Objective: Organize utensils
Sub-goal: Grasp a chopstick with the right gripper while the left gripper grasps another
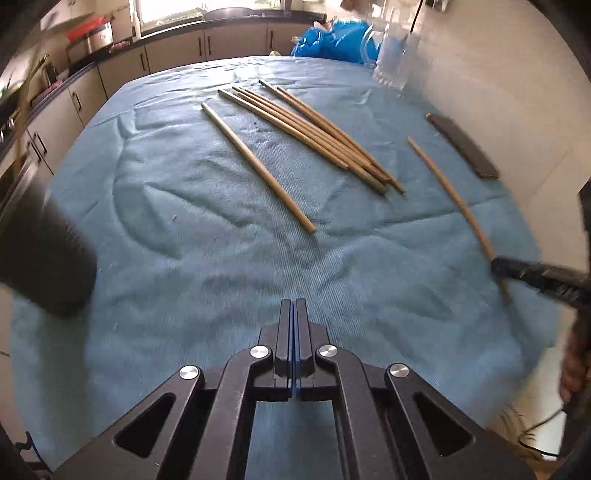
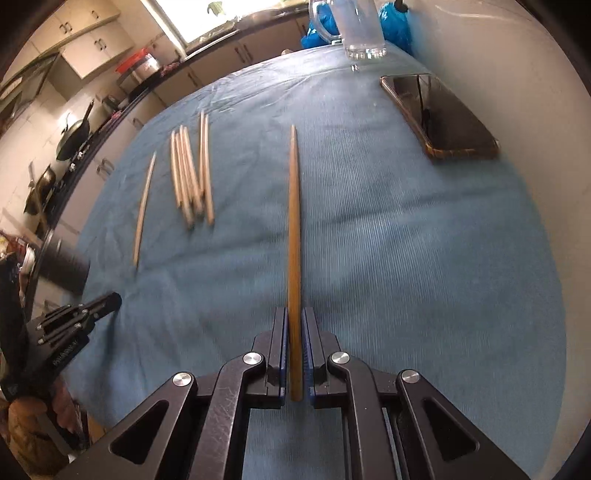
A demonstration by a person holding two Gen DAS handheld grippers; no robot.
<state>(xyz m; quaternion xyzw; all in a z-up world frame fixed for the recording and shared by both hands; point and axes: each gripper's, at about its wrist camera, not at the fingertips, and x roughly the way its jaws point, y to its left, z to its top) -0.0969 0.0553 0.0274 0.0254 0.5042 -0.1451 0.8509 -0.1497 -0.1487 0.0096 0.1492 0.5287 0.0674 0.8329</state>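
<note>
Wooden chopsticks lie on a blue cloth. A bunch of several lies in the middle, a single one to its left. My right gripper is shut on one chopstick, which points straight ahead above the cloth; in the left wrist view that chopstick and the right gripper are at the right. My left gripper is shut and empty over the near cloth; it shows at the lower left of the right wrist view. The bunch and the single one lie left of the held one.
A dark cylindrical cup stands at the cloth's left edge. A phone lies at the right near the wall. A glass jug stands at the far end. Kitchen counters lie beyond the table on the left.
</note>
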